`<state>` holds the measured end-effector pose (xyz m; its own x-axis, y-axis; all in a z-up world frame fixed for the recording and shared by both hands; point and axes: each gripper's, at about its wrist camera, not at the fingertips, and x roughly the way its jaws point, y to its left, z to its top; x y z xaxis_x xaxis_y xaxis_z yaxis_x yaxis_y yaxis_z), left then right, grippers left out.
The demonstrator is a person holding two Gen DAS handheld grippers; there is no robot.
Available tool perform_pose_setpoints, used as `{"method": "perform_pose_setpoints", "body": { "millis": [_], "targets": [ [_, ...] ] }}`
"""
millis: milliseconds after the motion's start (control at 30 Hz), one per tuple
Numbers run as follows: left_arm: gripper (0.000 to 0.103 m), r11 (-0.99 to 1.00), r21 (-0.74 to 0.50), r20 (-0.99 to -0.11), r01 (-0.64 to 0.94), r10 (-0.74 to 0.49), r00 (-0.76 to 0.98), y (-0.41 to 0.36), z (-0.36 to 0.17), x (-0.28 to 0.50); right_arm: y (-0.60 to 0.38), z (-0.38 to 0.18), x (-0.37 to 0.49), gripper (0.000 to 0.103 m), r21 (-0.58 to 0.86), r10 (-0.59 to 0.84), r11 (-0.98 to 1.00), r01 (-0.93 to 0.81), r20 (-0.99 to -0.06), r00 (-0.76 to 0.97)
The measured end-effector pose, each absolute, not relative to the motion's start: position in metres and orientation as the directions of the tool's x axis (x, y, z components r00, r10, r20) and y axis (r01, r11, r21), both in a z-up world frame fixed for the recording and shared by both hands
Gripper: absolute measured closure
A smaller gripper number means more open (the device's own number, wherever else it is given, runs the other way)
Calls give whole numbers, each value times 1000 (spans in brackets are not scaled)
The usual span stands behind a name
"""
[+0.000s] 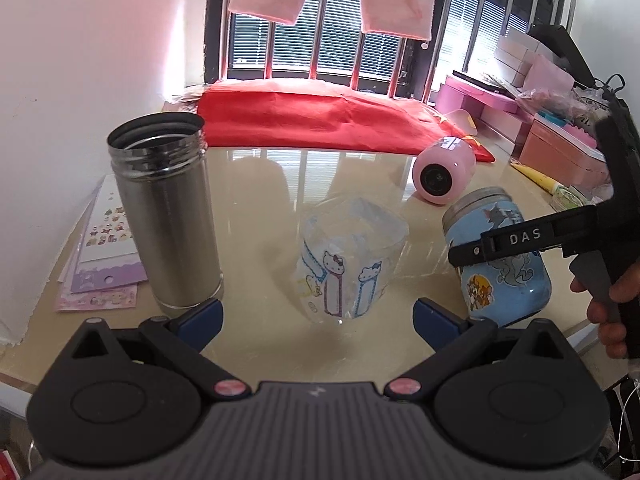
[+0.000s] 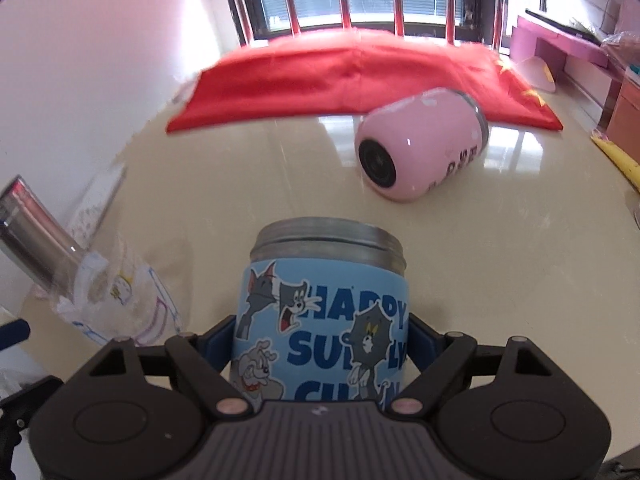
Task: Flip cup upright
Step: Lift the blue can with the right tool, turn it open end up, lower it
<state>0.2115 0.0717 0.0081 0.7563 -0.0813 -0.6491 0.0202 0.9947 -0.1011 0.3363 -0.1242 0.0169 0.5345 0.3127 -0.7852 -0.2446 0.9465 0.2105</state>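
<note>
The right gripper [image 2: 320, 336] comes in level from the lower right of the frame, a bare hand [image 1: 608, 312] wrapped round its handle, and its blue pads are clamped on either side of the blue cartoon cup [image 2: 324, 320]. That cup sits mouth-up, silver threaded rim on top, low in the middle of the right wrist view; whether its base rests on the table [image 2: 280, 184] or hangs just above it I can't quite tell.

The left gripper [image 1: 318, 316] hovers low at the bottom centre of its own view, jaws spread wide and grasping nothing, with a clear Hello Kitty cup [image 1: 352, 256] standing just ahead between the fingertips.

Further back, right of centre, a pink cup [image 2: 420, 148] lies on its side, its dark base turned toward us. A tall steel flask [image 1: 166, 216] stands open-mouthed at the left, beside some sticker sheets [image 1: 106, 252]. A red cloth [image 1: 316, 116] stretches across the far edge beneath the barred window [image 1: 340, 40].
</note>
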Motion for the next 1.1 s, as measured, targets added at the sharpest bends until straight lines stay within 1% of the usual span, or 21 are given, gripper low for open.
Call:
{"method": "perform_pose_setpoints", "body": {
  "millis": [100, 300, 367, 433, 500, 600, 700, 833, 1100],
  "targets": [
    [0, 995, -100, -648, 10, -73, 758, 74, 9, 209, -121, 17, 328, 19, 240, 356, 934, -266, -709, 609],
    [0, 997, -79, -653, 7, -57, 755, 74, 12, 205, -114, 14, 309, 19, 188, 377, 925, -329, -554, 742],
    [0, 997, -72, -655, 7, -53, 754, 74, 12, 204, -109, 15, 299, 19, 132, 369, 927, -352, -496, 786],
    [0, 998, -70, -657, 6, -50, 753, 73, 12, 203, -101, 15, 290, 19, 44, 350, 929, -368, -433, 831],
    [0, 998, -67, -655, 7, -49, 754, 72, 12, 202, -95, 14, 288, 19, -2, 344, 926, -377, -405, 847],
    [0, 998, -66, -655, 5, -47, 754, 70, 13, 200, -93, 10, 288, 19, -1, 350, 924, -383, -406, 844],
    [0, 998, -64, -657, 1, -43, 753, 70, 12, 199, -93, 2, 291, 20, 17, 351, 923, -384, -443, 825],
    [0, 998, -68, -657, -12, -36, 753, 69, 12, 198, -94, 0, 300, 19, 26, 354, 923, -385, -456, 817],
    [0, 998, -61, -642, -6, -34, 766, 66, 19, 191, -94, -2, 305, 19, 41, 355, 924, -380, -460, 814]
  ]
}}
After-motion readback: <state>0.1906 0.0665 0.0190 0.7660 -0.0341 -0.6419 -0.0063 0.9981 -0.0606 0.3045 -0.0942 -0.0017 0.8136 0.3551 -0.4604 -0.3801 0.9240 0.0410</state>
